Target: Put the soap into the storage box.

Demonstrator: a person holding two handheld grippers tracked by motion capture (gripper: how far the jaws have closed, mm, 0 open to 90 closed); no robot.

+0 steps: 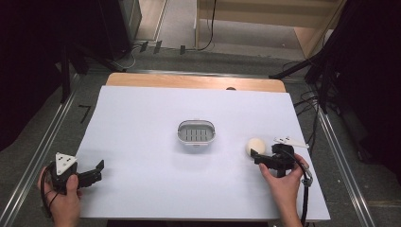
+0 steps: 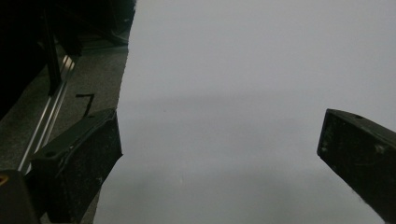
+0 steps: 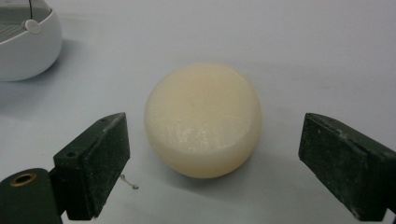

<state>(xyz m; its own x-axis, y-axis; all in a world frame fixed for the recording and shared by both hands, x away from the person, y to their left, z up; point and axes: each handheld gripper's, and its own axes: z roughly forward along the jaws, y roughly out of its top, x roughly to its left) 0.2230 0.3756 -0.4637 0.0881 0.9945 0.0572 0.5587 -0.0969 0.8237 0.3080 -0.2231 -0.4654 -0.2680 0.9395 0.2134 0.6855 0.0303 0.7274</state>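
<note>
Lying on the table [image 1: 142, 179] right of the dish [image 1: 196, 133], the soap [image 3: 203, 119] sits between the right gripper [image 3: 212, 170]'s parted jaws, untouched; it looks firm, light and slick, best pinched across its rounded sides.

Each bare, unsleeved hand carries a black two-jaw gripper: the left gripper [image 1: 94, 171] wears a pale grey three-cornered plate dotted with small dark marks, and a black cable loops from its rear. The right gripper [image 1: 256, 155] trails a black cable too. Up close, its matte rectangular jaws look scuffed and dusty, with a brass-ringed hole at one base.
</note>
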